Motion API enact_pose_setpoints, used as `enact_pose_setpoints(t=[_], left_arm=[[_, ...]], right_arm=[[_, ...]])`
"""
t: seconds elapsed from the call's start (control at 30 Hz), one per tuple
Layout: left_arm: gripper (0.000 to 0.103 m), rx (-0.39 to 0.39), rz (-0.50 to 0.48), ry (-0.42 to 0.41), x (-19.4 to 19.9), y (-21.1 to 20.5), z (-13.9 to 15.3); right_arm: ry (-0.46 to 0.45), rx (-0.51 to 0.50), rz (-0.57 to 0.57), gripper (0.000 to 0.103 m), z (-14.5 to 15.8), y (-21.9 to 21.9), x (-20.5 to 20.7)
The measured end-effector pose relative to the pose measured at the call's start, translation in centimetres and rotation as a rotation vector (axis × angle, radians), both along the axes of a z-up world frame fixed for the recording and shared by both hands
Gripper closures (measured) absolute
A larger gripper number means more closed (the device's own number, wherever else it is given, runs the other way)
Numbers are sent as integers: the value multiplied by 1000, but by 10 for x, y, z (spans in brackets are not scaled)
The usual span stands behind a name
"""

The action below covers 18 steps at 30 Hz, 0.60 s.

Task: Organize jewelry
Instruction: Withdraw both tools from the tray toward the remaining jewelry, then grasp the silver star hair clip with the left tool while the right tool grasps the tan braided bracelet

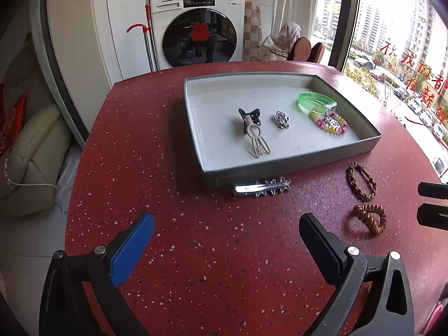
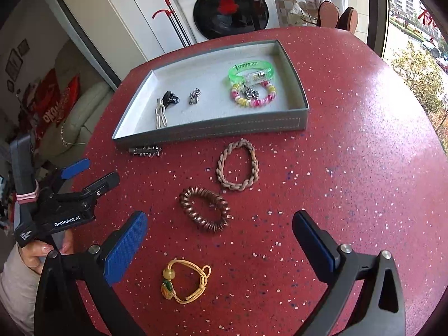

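Observation:
A grey tray point(image 1: 280, 165) point(image 2: 212, 130) on the red table holds a green bangle point(image 1: 316, 101) point(image 2: 250, 71), a pink-and-yellow bead bracelet point(image 1: 331, 124) point(image 2: 253, 95), a silver charm point(image 1: 280, 119) point(image 2: 194, 96) and a black-and-beige hair clip point(image 1: 253, 131) point(image 2: 165, 106). A silver hair clip point(image 1: 261, 187) point(image 2: 145, 150) lies on the table against the tray's front wall. A braided bracelet point(image 2: 238, 168) point(image 1: 361, 180), a brown coil bracelet point(image 2: 205, 209) point(image 1: 369, 218) and a yellow cord bracelet point(image 2: 184, 280) lie on the table. My left gripper point(image 1: 226, 229) point(image 2: 89, 172) is open and empty. My right gripper point(image 2: 221, 229) is open and empty above the coil bracelet.
The round red speckled table point(image 2: 350, 154) ends close at left and right. A washing machine point(image 1: 196, 25), a mop point(image 1: 148, 36) and chairs point(image 1: 308, 49) stand behind it. A sofa point(image 1: 30, 154) is at left, a window point(image 1: 397, 56) at right.

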State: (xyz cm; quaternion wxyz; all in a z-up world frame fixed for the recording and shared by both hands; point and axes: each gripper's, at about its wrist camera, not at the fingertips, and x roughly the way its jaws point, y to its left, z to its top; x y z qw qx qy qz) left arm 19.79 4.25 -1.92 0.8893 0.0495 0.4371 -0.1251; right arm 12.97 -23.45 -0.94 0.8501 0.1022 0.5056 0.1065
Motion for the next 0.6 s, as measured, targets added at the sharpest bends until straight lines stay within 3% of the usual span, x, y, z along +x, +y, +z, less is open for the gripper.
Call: enact_pose_setpoints(t=[0.23,0.6], left_arm=[[0,-26,-4,48,9,-7,-14],[0,-90,201,100,22,-14,-22]], right_arm=[[7,-16,-11,0,-8,-1,0],[11,-85,-116,0,-23,-13,35]])
